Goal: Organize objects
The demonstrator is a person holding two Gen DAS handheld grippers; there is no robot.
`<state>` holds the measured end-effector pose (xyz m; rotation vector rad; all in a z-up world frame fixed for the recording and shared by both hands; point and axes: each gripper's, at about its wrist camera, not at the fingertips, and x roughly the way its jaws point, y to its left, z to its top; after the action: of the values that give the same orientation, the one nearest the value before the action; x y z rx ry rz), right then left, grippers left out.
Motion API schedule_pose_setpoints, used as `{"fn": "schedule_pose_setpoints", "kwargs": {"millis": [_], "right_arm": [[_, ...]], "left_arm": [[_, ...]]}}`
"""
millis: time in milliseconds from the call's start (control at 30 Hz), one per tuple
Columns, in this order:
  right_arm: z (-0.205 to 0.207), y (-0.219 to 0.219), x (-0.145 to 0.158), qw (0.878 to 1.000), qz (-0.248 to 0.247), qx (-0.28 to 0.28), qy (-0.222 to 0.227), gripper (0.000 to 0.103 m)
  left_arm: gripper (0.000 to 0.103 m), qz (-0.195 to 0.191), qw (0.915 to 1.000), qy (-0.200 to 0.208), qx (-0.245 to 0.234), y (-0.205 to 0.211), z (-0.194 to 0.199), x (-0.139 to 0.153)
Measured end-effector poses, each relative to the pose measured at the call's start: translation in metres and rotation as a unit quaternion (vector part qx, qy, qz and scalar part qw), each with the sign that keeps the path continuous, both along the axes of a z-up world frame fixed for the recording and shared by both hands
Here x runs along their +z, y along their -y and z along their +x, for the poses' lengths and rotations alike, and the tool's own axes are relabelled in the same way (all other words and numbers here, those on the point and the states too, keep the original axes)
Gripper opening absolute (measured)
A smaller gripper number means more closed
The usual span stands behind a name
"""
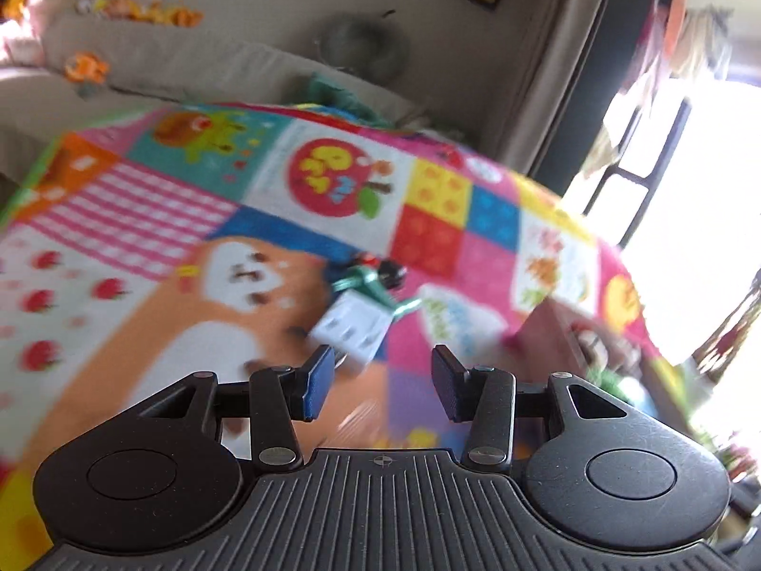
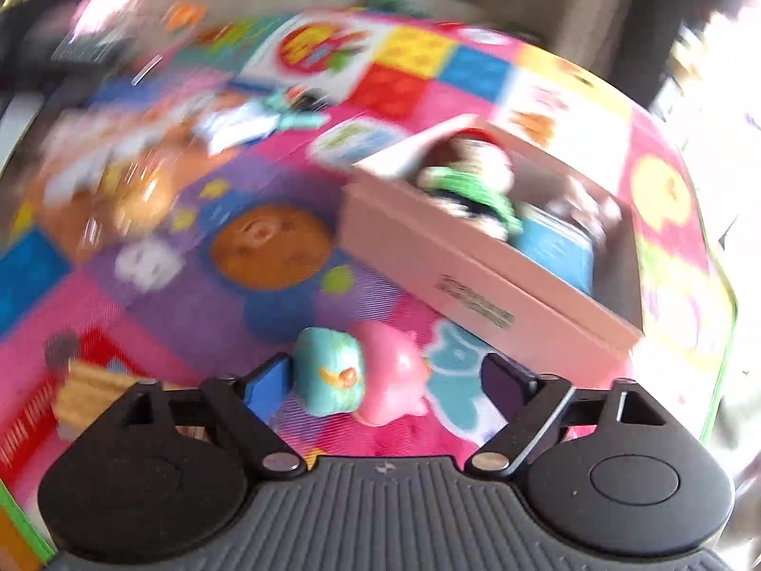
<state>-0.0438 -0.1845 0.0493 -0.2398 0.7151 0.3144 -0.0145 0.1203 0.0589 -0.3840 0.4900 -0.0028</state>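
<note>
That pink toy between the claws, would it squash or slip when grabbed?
The pink toy looks glossy and rounded, so it might slip from the right gripper. It seems small and probably light. Whether it squashes is unclear.

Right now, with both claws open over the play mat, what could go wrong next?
1. The right claw brackets two toys at once, a teal squishy and a pink one; closing may pinch both or squeeze one out.
2. Both views are motion-blurred, so aim may be off.
3. The pink box already holds items; a dropped toy may bounce out.
</note>
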Motion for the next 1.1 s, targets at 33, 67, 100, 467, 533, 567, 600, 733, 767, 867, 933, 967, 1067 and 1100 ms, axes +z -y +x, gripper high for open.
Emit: {"fn": "schedule_pose_setpoints", "kwargs": {"millis": [33,67,100,467,533,567,600,733,767,867,933,967,1067,1100], "right_arm": [[-0.001,0.010,-0.001,1.000,0.025,-0.016,0.009,0.096],[-0.005,0.019,-0.002,0.998,0.046,-0.031,0.019,0.098],[-0.009,0.026,-0.003,0.996,0.064,-0.045,0.029,0.098],[-0.022,0.088,-0.019,0.973,0.192,-0.116,0.048,0.103],[-0.020,0.095,-0.021,0.968,0.214,-0.122,0.044,0.103],[-0.019,0.098,-0.022,0.966,0.223,-0.123,0.041,0.103],[-0.015,0.099,-0.024,0.965,0.229,-0.124,0.032,0.103],[-0.007,0.101,-0.031,0.962,0.240,-0.131,0.010,0.103],[-0.007,0.101,-0.031,0.962,0.241,-0.130,0.010,0.103],[-0.009,0.096,-0.031,0.964,0.232,-0.125,0.016,0.103],[-0.010,0.092,-0.031,0.967,0.222,-0.121,0.019,0.103],[-0.010,0.090,-0.031,0.968,0.217,-0.120,0.020,0.103],[-0.011,0.084,-0.030,0.973,0.201,-0.113,0.022,0.103],[-0.010,0.080,-0.030,0.975,0.193,-0.108,0.020,0.103]], "left_arm": [[0.049,0.003,1.0000,-0.002,-0.005,0.003,-0.009,0.001],[0.049,0.003,0.9999,-0.009,-0.013,0.006,-0.016,0.001],[0.049,0.005,0.9996,-0.017,-0.021,0.010,-0.023,0.001],[0.051,0.213,0.9156,-0.060,-0.336,0.138,-0.070,-0.014],[0.050,0.217,0.9093,-0.070,-0.348,0.144,-0.066,-0.019],[0.050,0.220,0.9062,-0.078,-0.353,0.147,-0.064,-0.022],[0.050,0.227,0.9031,-0.080,-0.355,0.150,-0.064,-0.025],[0.049,0.250,0.9004,-0.082,-0.346,0.159,-0.068,-0.033],[0.048,0.241,0.9061,-0.086,-0.337,0.156,-0.065,-0.033],[0.037,0.222,0.9300,-0.098,-0.276,0.144,-0.054,-0.034],[0.037,0.202,0.9476,-0.105,-0.224,0.133,-0.046,-0.035],[0.037,0.185,0.9550,-0.109,-0.205,0.127,-0.044,-0.036],[0.038,0.153,0.9639,-0.111,-0.188,0.117,-0.044,-0.037],[0.038,0.158,0.9632,-0.110,-0.188,0.118,-0.046,-0.037]]}}
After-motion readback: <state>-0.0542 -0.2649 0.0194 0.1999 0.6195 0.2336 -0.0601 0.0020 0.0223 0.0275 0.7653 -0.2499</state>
